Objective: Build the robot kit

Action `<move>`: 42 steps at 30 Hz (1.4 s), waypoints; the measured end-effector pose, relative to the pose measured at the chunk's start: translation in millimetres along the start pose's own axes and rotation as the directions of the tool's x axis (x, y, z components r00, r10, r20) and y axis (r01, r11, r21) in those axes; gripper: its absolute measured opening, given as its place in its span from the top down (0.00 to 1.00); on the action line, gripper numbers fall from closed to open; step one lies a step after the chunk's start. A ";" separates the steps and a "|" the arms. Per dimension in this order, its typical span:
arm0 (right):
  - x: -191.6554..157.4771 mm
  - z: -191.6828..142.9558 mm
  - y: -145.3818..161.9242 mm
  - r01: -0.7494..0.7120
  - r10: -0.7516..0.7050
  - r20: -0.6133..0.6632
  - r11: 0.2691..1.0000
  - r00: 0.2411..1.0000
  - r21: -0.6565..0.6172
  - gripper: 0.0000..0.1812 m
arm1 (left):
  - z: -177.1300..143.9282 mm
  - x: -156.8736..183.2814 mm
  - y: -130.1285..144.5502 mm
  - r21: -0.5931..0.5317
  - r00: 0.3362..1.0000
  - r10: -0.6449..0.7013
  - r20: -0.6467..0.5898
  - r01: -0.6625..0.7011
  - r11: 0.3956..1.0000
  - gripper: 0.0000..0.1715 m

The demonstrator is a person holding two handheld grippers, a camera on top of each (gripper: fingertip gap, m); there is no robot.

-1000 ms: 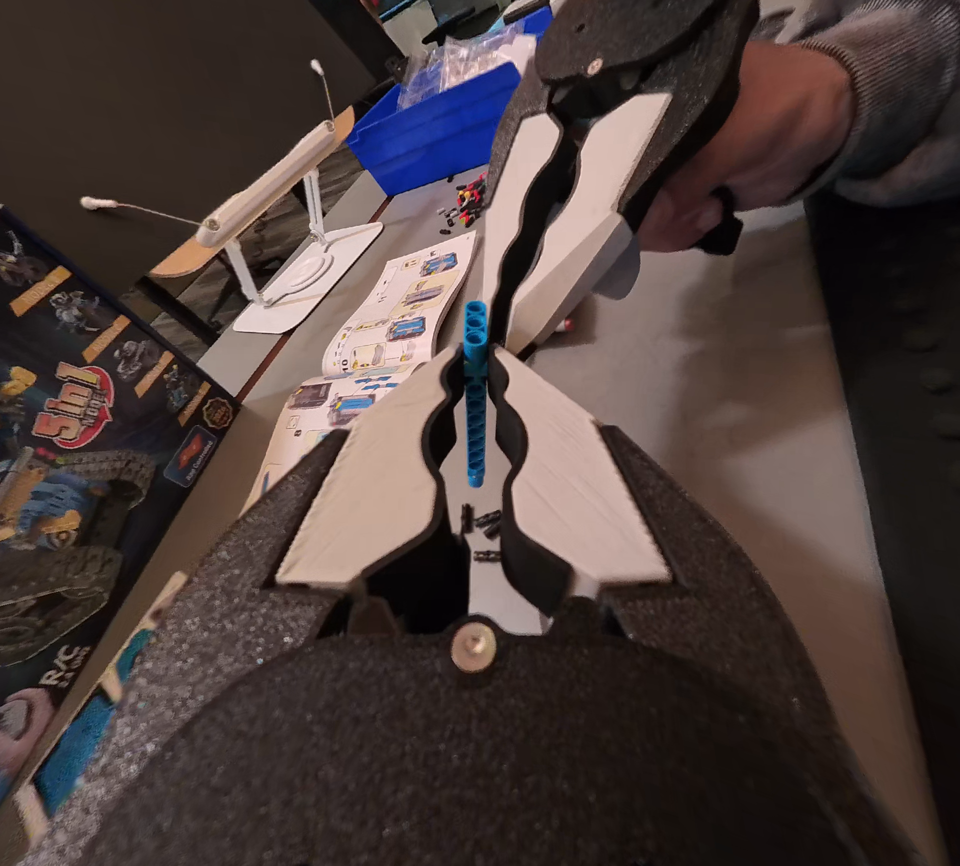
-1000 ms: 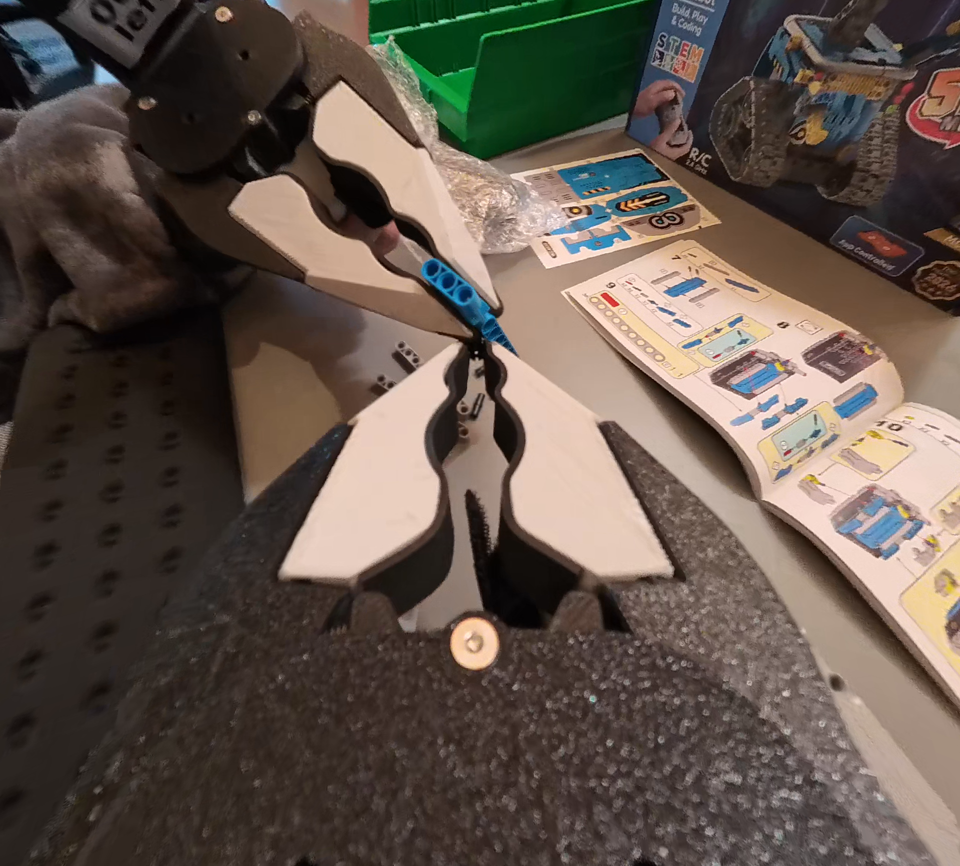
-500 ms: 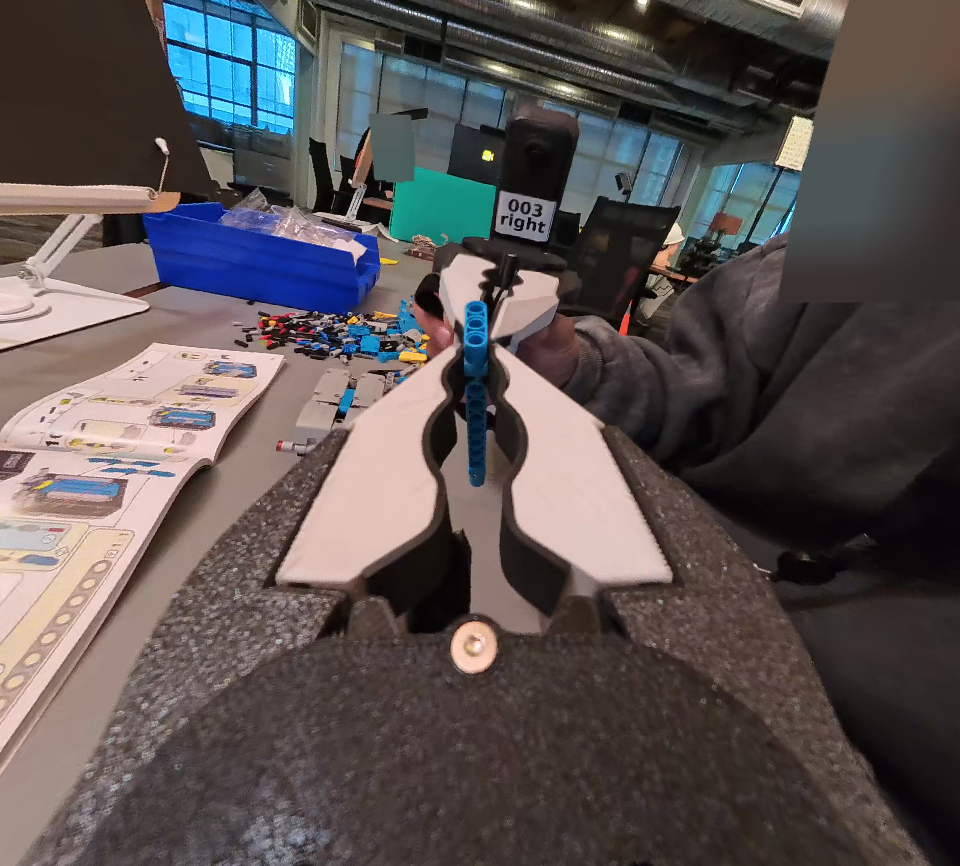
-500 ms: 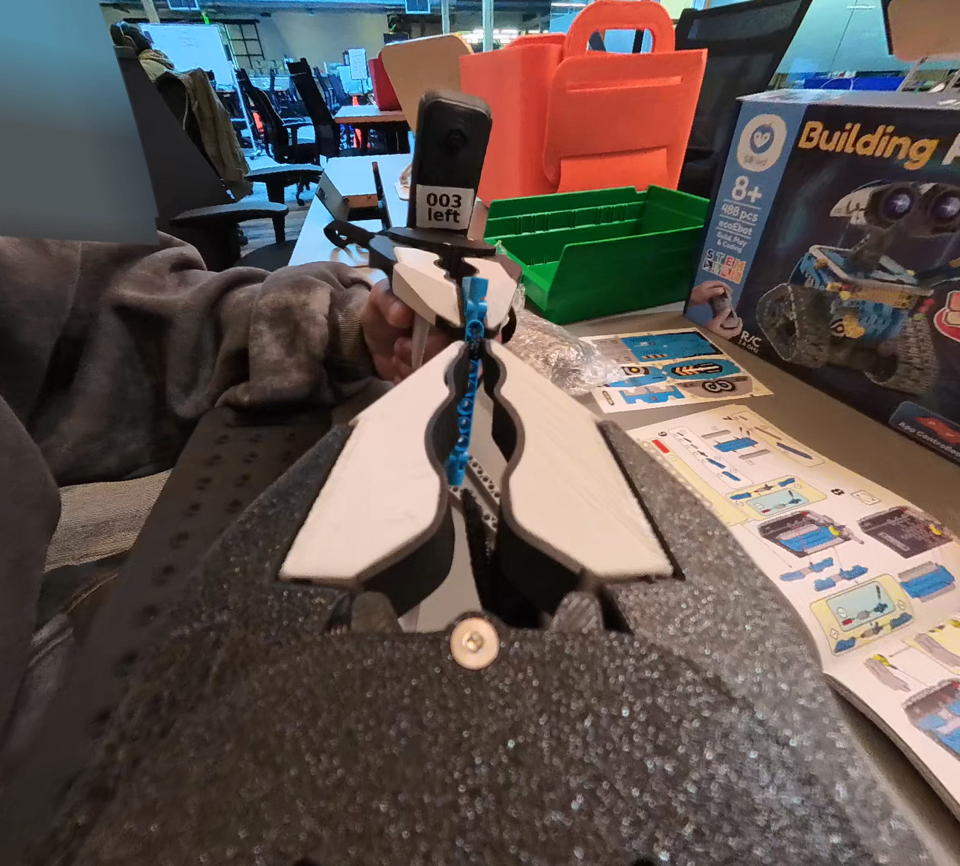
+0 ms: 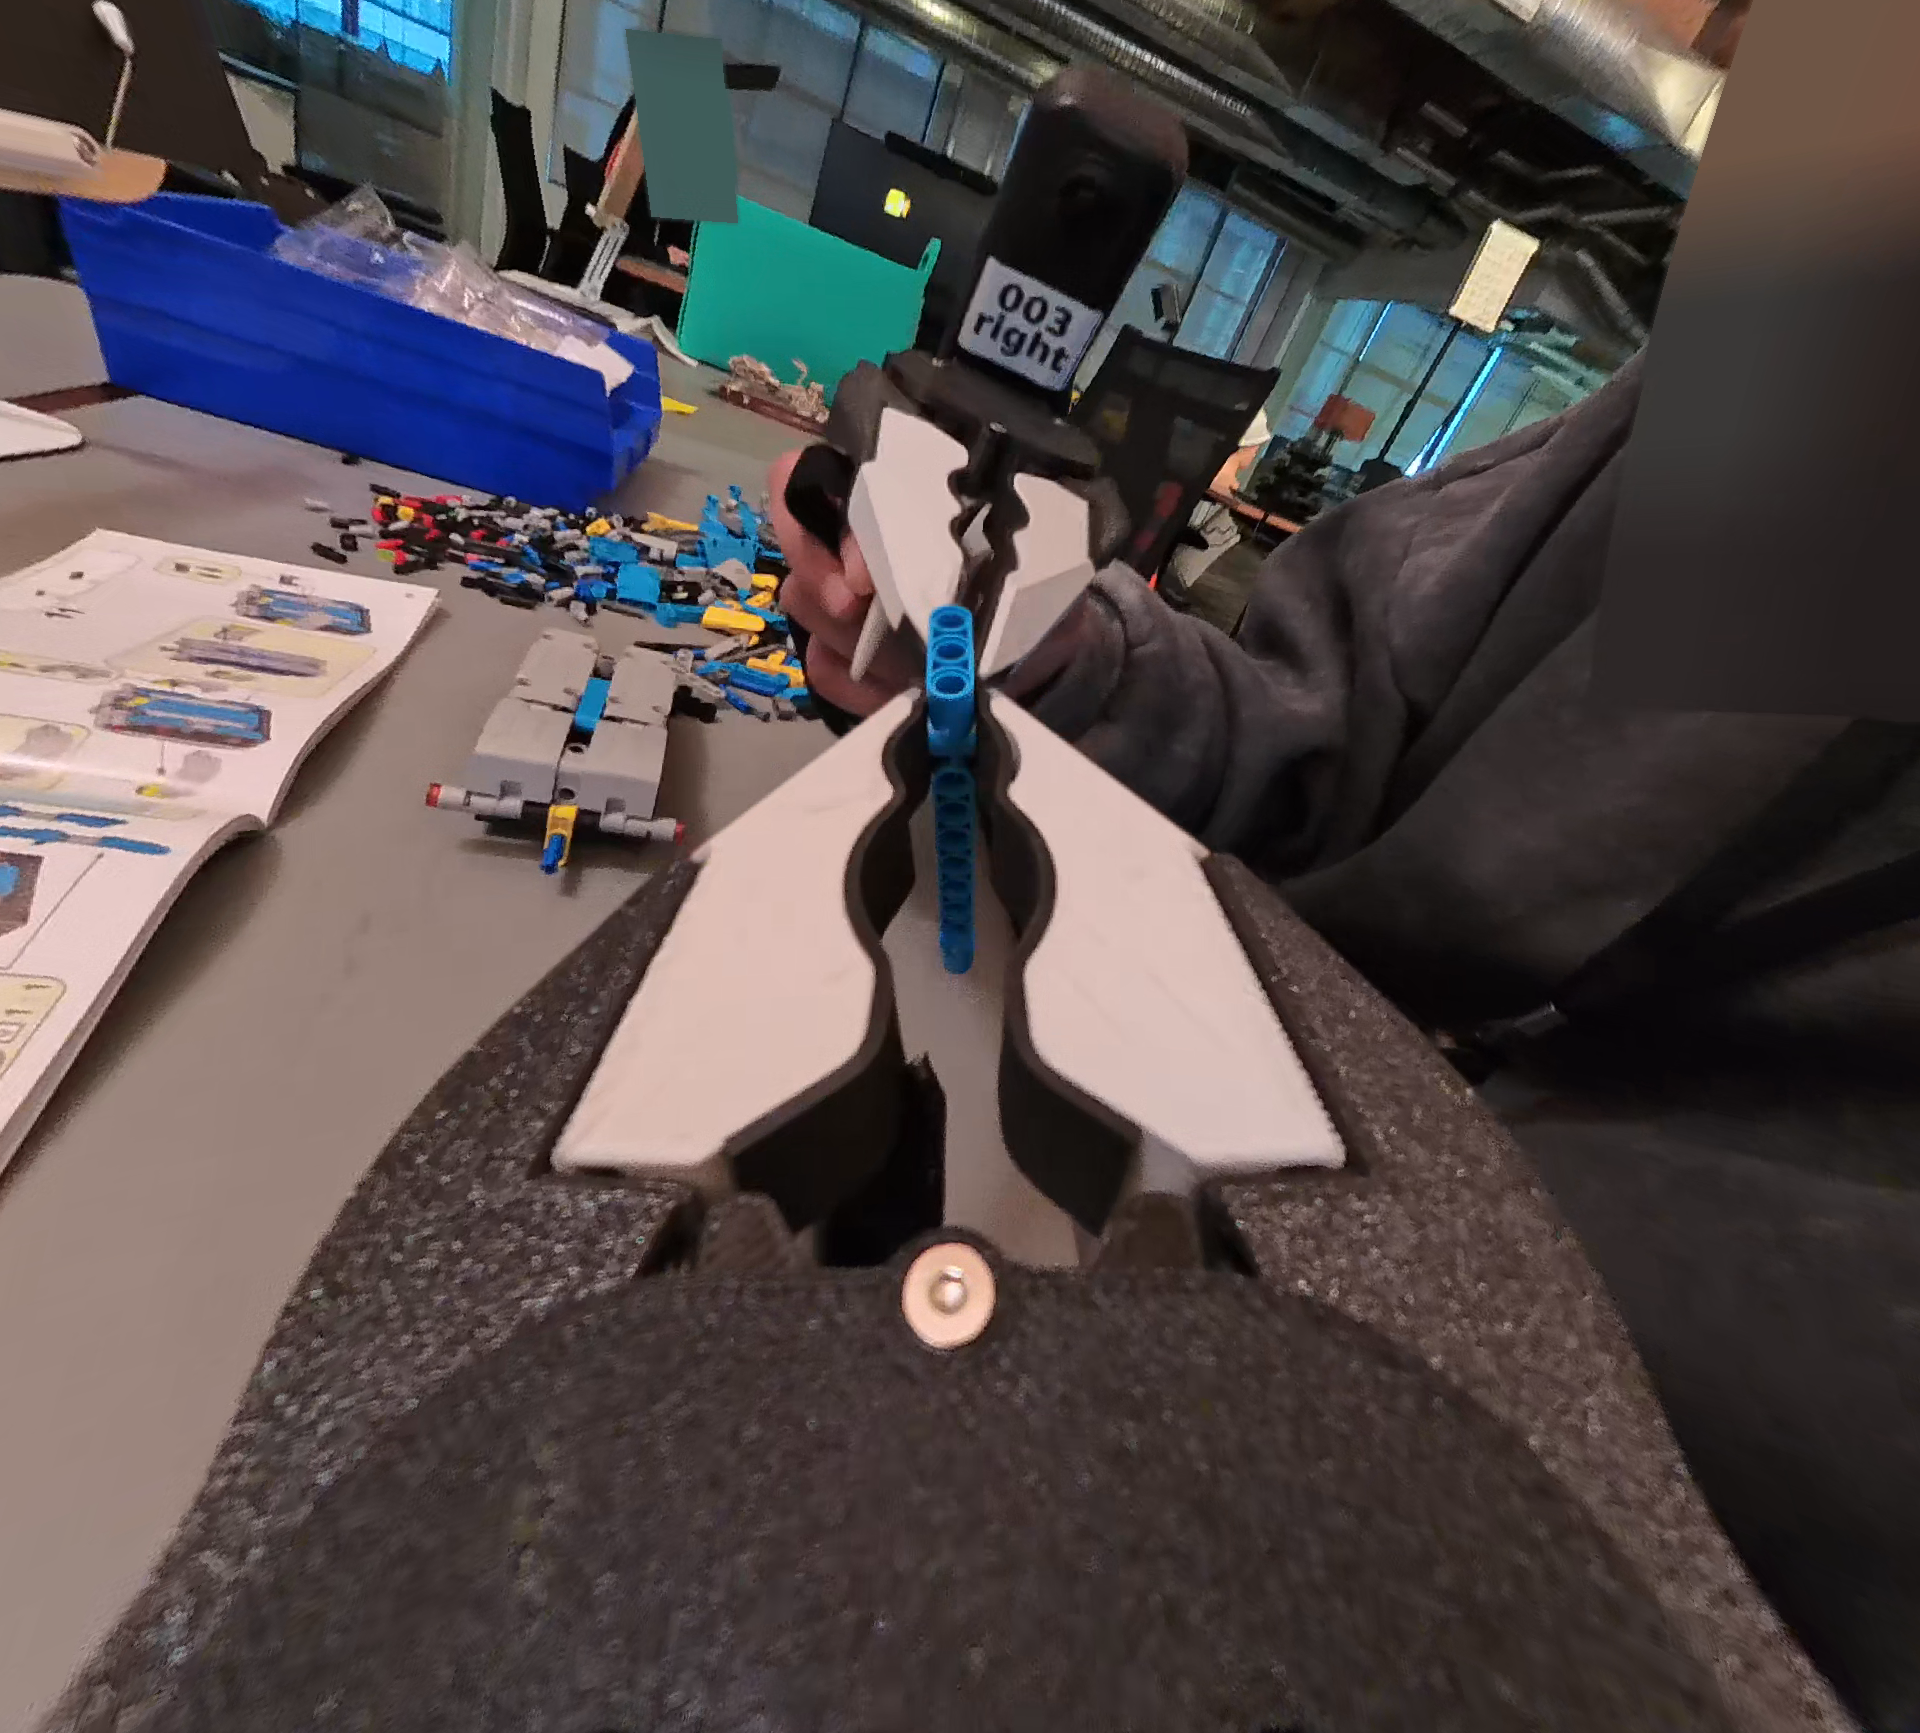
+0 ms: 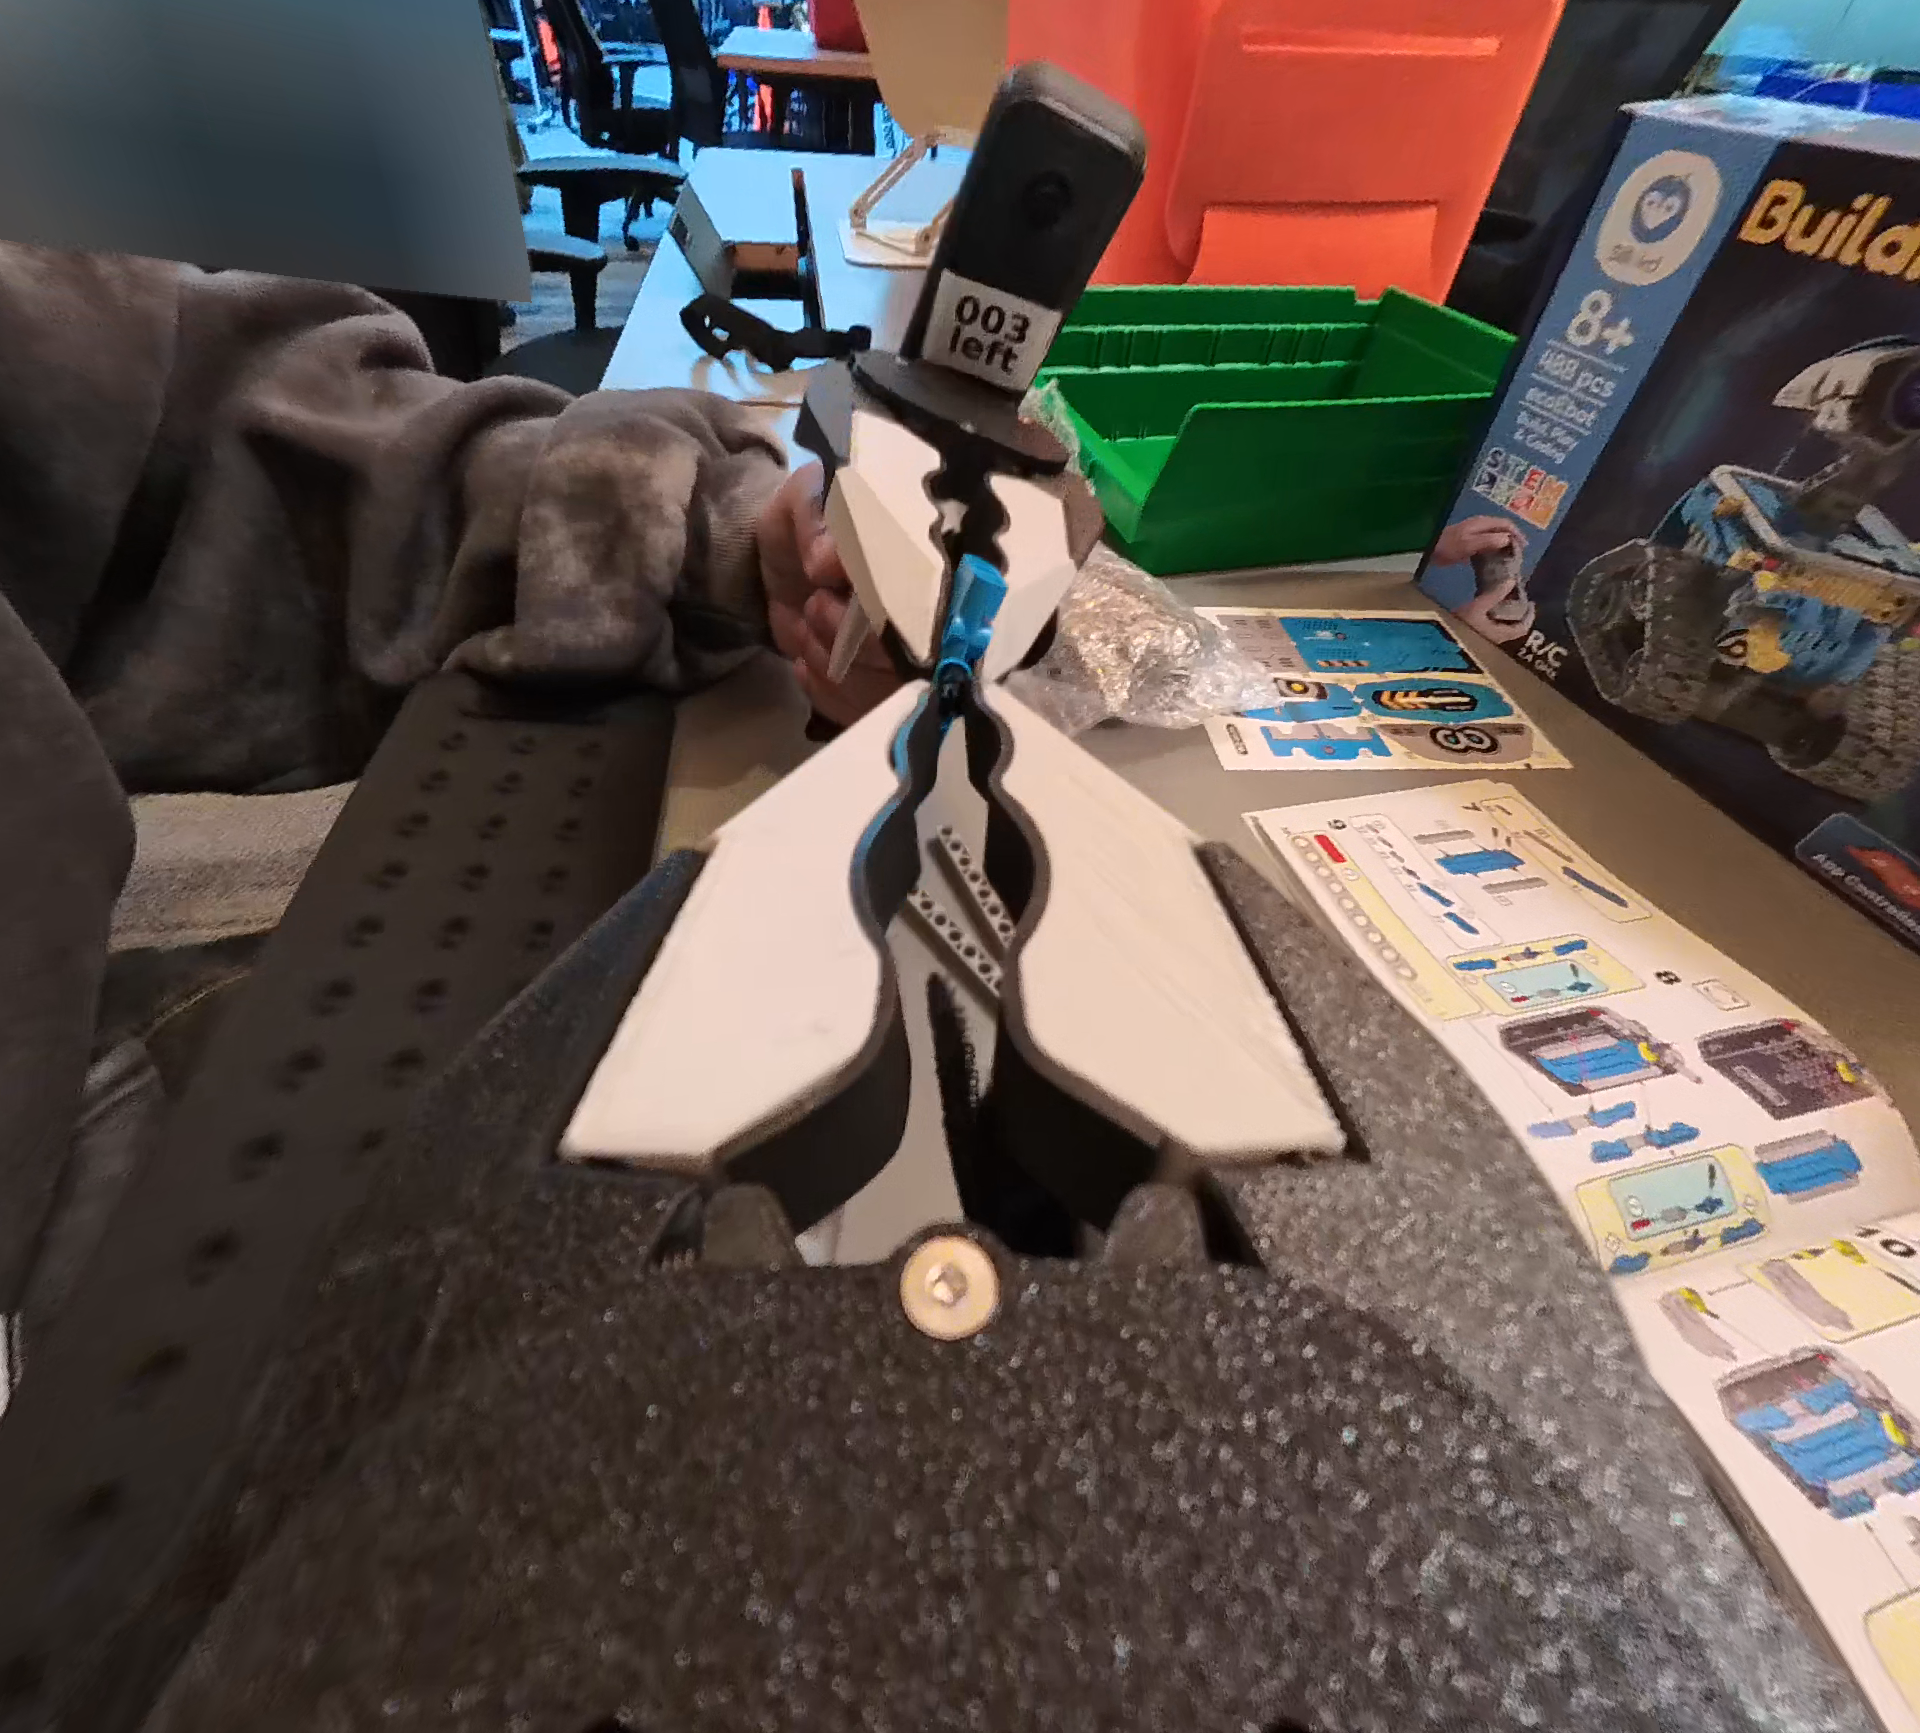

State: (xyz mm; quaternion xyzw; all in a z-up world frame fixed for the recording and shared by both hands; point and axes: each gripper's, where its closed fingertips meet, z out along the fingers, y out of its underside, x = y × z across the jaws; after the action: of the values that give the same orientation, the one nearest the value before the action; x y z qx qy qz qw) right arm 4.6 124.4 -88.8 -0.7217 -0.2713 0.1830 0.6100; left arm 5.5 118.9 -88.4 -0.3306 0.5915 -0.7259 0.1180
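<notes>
**Both grippers tip to tip at a blue beam, held above the tabletop**

Left gripper (image 5: pixel 951 717): fingers closed on the blue perforated beam (image 5: pixel 954 810), which stands upright and pokes past the tips. Right gripper (image 6: pixel 940 696): fingers nearly closed right at the beam's end; can't tell if it grips anything. Below, on the tabletop (image 5: pixel 343 935): grey partial build (image 5: pixel 571 748), loose parts pile (image 5: pixel 582 551), instruction booklet (image 6: pixel 1621 1101), green bin (image 6: pixel 1278 426).
</notes>
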 end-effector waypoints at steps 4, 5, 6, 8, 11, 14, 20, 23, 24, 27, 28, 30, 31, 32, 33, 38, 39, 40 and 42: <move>-2.0 -1.4 2.3 -0.017 0.017 0.022 1.000 1.000 -0.002 0.99 | 1.7 1.1 2.1 0.009 0.997 -0.061 -0.038 0.061 0.998 0.97; -2.9 -1.3 3.1 -0.018 0.018 0.029 1.000 0.999 -0.004 0.98 | 1.8 1.4 3.4 0.010 0.995 -0.079 -0.052 0.080 0.997 0.97; -3.2 -1.2 5.2 -0.014 0.014 0.032 1.000 0.999 -0.016 0.98 | 1.9 0.4 5.4 0.004 0.994 -0.095 -0.056 0.095 0.995 0.97; -3.4 -1.2 9.3 0.005 -0.004 0.028 0.999 1.000 -0.037 0.98 | 2.3 -0.4 8.6 -0.007 0.988 -0.133 -0.074 0.133 0.991 0.97; -5.6 -1.9 10.6 0.042 -0.041 0.028 0.998 0.999 -0.042 0.98 | 3.2 1.0 11.0 -0.010 0.974 -0.197 -0.113 0.197 0.980 0.97; -7.7 -2.0 16.7 0.100 -0.099 0.022 0.992 0.995 -0.082 0.99 | 3.8 0.8 16.2 -0.038 0.964 -0.234 -0.127 0.231 0.972 0.98; -11.2 -2.6 14.1 0.166 -0.165 0.008 0.983 0.986 -0.076 0.98 | 4.1 5.0 15.1 -0.033 0.929 -0.317 -0.192 0.316 0.948 0.98; -15.2 0.8 20.7 0.185 -0.184 0.021 0.976 0.983 -0.114 0.99 | 6.3 6.0 21.4 -0.061 0.906 -0.366 -0.212 0.361 0.930 0.98; -13.3 1.1 20.5 0.192 -0.193 0.000 0.975 0.981 -0.116 0.98 | 5.9 4.2 19.5 -0.049 0.906 -0.367 -0.209 0.365 0.930 0.98; -13.3 1.5 12.6 0.171 -0.172 -0.002 0.982 0.985 -0.080 0.98 | 4.3 7.5 13.4 -0.029 0.914 -0.339 -0.222 0.342 0.939 0.98; -12.1 2.3 9.9 0.158 -0.159 -0.008 0.985 0.987 -0.063 0.98 | 3.0 7.7 10.5 -0.016 0.916 -0.333 -0.225 0.338 0.941 0.98; -9.0 3.7 4.6 0.101 -0.101 -0.018 0.994 0.995 -0.030 0.98 | 0.8 6.7 5.8 -0.001 0.936 -0.287 -0.203 0.293 0.956 0.98; -7.3 4.0 3.5 0.088 -0.089 -0.028 0.996 0.996 -0.028 0.98 | -0.3 6.2 4.5 -0.001 0.945 -0.268 -0.190 0.273 0.962 0.97; -7.0 3.8 2.8 0.082 -0.083 -0.030 0.996 0.996 -0.023 0.98 | -1.7 6.4 3.7 -0.003 0.950 -0.254 -0.184 0.258 0.966 0.97; -6.6 2.9 1.6 0.071 -0.071 -0.030 0.997 0.997 -0.013 0.98 | -2.5 5.7 3.9 -0.003 0.954 -0.244 -0.175 0.248 0.969 0.97; -7.8 1.9 2.3 0.052 -0.052 -0.017 0.999 0.999 -0.010 0.98 | -1.3 5.7 6.6 -0.015 0.953 -0.248 -0.176 0.249 0.968 0.97; -7.8 2.0 2.4 0.052 -0.052 -0.019 0.999 0.998 -0.010 0.98 | -1.2 5.6 6.6 -0.015 0.952 -0.249 -0.176 0.251 0.968 0.97; -7.7 1.9 3.6 0.046 -0.047 -0.016 0.999 0.999 -0.017 0.98 | -0.8 4.8 7.7 -0.019 0.954 -0.249 -0.170 0.249 0.968 0.97; -7.8 1.1 5.4 0.043 -0.043 -0.010 0.999 0.999 -0.028 0.98 | 0.3 4.2 9.2 -0.022 0.956 -0.245 -0.162 0.245 0.969 0.97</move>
State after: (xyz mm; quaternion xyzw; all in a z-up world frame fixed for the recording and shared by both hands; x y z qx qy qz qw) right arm -1.3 119.9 -94.8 -0.7252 -0.2862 0.1621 0.6049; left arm 0.5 113.8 -95.6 -0.3410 0.5543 -0.7589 -0.0221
